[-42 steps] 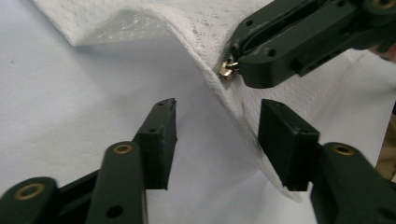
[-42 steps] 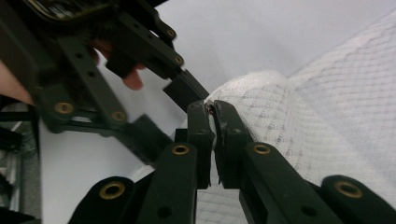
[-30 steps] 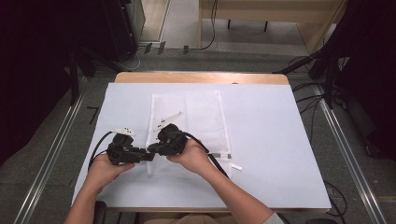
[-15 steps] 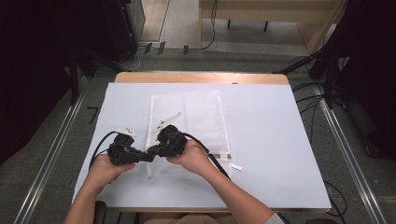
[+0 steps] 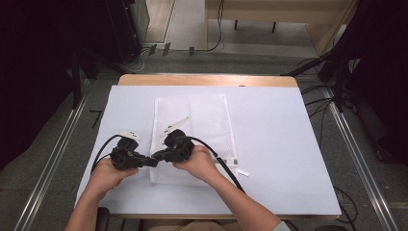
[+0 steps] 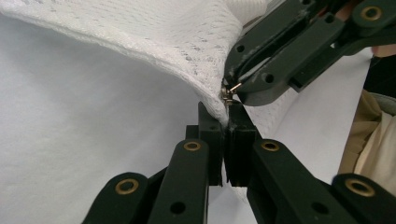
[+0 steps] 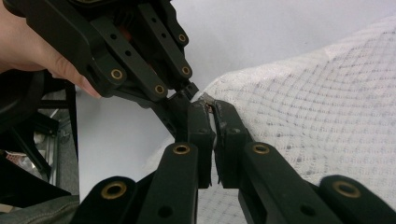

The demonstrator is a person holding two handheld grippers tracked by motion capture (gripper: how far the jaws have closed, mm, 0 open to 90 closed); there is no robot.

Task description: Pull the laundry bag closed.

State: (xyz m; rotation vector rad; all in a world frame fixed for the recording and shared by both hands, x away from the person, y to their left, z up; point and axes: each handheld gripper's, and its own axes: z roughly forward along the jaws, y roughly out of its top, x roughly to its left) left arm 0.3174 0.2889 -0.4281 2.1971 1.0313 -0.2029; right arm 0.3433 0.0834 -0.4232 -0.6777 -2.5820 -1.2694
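Observation:
A white mesh bag (image 5: 202, 120) lies flat on the white-covered table (image 5: 288, 144). Both grippers meet at its near left edge. My left gripper (image 5: 152, 161) is shut on the bag's mesh edge (image 6: 205, 93), which lifts into a ridge between its jaws (image 6: 225, 126). My right gripper (image 5: 158, 156) comes in from the other side and is shut on the small metal zipper pull (image 6: 232, 88), seen between its fingertips (image 7: 212, 112). In the right gripper view the left gripper (image 7: 189, 91) sits just beyond the pull (image 7: 208, 103), with the mesh bag (image 7: 317, 107) spreading right.
A small white strip (image 5: 175, 123) rests on the bag, and a white tag (image 5: 243, 172) lies on the table to the right of my right hand. The black cable (image 5: 221, 163) trails right from the right gripper. Metal rails (image 5: 53, 159) run along the floor on both sides.
Both grippers have stayed together at the bag's near left edge, shifting only slightly; the grips look unchanged.

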